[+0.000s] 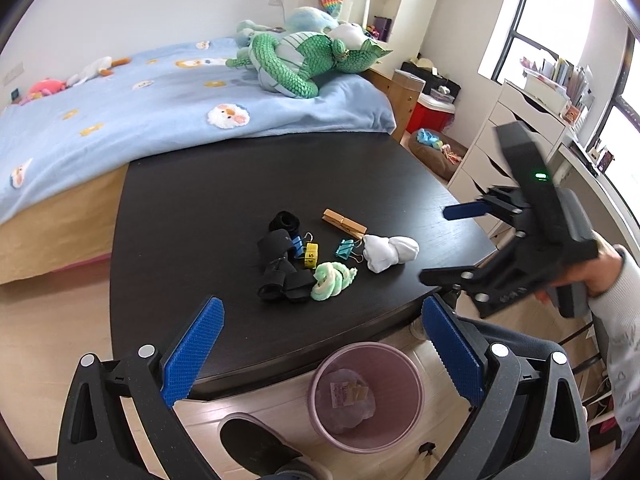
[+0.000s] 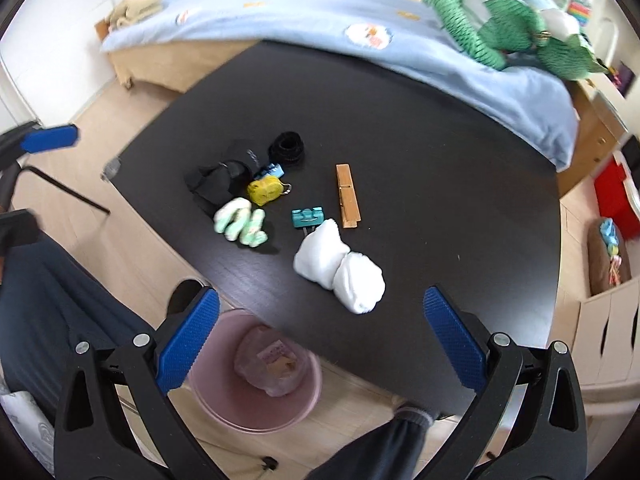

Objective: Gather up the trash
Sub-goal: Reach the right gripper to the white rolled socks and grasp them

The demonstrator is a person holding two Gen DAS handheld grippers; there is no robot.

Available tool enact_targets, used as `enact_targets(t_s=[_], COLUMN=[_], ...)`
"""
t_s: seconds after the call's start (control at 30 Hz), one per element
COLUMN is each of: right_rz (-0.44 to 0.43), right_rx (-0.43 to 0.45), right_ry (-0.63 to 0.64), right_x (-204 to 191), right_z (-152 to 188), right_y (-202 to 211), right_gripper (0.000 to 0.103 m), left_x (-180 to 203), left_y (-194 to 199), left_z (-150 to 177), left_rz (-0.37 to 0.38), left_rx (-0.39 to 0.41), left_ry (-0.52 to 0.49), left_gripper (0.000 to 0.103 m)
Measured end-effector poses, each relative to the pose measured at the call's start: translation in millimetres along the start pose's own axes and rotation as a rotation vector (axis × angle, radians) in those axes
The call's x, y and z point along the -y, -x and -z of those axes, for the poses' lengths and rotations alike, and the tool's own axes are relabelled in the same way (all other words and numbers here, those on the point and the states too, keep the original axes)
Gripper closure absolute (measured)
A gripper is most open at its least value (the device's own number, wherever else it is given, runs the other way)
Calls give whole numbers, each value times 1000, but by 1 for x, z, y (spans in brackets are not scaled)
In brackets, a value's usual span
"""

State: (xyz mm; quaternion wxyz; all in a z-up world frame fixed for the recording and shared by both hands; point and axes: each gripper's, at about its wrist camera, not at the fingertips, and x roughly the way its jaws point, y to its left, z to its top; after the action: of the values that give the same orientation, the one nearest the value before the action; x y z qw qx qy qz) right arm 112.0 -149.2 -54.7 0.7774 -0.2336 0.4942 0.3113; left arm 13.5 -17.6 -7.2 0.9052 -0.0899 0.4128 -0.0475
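A black table (image 1: 224, 184) (image 2: 440, 152) holds a small pile: a white rolled cloth (image 1: 390, 253) (image 2: 340, 268), a green-white twisted wad (image 1: 332, 280) (image 2: 240, 222), black socks (image 1: 280, 268) (image 2: 218, 180), a wooden clothespin (image 1: 344, 222) (image 2: 348, 196), a teal binder clip (image 1: 346, 249) (image 2: 307, 218) and a yellow tape measure (image 1: 311, 255) (image 2: 264, 191). A pink bin (image 1: 366, 396) (image 2: 256, 380) with crumpled wrapping stands on the floor below the table's near edge. My left gripper (image 1: 320, 352) is open and empty above the bin. My right gripper (image 2: 320, 340) is open and empty near the white cloth; it also shows in the left wrist view (image 1: 452, 244).
A bed with a blue blanket (image 1: 120, 112) (image 2: 320, 12) and a green plush dragon (image 1: 308, 60) (image 2: 504, 36) lies behind the table. White drawers (image 1: 504, 148) (image 2: 608, 340) stand to the right. My shoe (image 1: 256, 444) and leg (image 2: 60, 292) are beside the bin.
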Motion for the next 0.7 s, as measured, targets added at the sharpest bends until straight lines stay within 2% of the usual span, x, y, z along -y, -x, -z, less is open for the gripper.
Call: enact_targets(t_s=[0.23,0.27,0.33,0.47,0.63,0.7], right_rz=[9,12,18,6,-1,0], right_rx=[-129,-138,-167,-182,-193,-179], right_ry=[117,128,145,157,158,152], right_x=[-1,-1,0,0,3,4], right_z=[-13,-15,-16,-16,-14,-11], right_y=[-40,-43,-50,-57,-61,-58], right_gripper=[5,8,25,32,60,62], left_x=[-8,-9,-12,-15,-17,-17], left_y=[2,3,3,1,-2,-3], left_z=[-4,-4,-4,-4,-5,-5], left_rz=[-5,-7,-9,-5,-3,-2], left_rx=[1,2,1,-6,-13,-15], left_ry=[19,20,28,44,51,52], left_gripper=[8,8,8,8,8,8])
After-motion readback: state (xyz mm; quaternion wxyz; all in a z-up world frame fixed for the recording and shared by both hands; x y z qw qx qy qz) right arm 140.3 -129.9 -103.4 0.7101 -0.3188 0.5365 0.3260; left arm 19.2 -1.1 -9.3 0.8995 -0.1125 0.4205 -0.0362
